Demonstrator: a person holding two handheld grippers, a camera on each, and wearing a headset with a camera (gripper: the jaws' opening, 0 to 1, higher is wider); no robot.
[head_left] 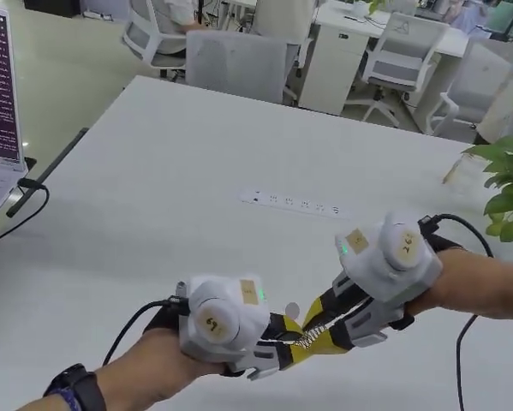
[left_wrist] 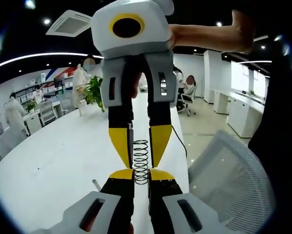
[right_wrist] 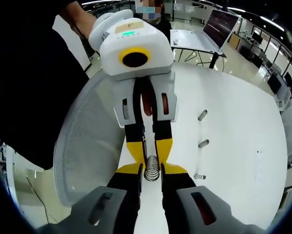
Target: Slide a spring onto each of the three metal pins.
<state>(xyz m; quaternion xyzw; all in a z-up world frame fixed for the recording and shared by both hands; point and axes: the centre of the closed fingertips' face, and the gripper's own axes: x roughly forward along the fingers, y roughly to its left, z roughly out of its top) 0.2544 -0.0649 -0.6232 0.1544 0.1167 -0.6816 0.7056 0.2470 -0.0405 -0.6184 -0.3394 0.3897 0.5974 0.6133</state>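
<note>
The left gripper (left_wrist: 141, 176) has its jaws drawn nearly together, pinching one end of the spring (left_wrist: 141, 158). Tip to tip with it, the right gripper (right_wrist: 152, 171) is closed just as narrowly on the spring's other end. Below the spring is a white table (head_left: 196, 171), with three pins (right_wrist: 203, 144) apart from the spring and a power strip (head_left: 295, 204) beyond it.

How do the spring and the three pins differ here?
The spring is held off the table between the left gripper and right gripper; the pins rest on the table, untouched. The spring is an open wire coil; the pins are short solid cylinders. Both look metallic.
</note>
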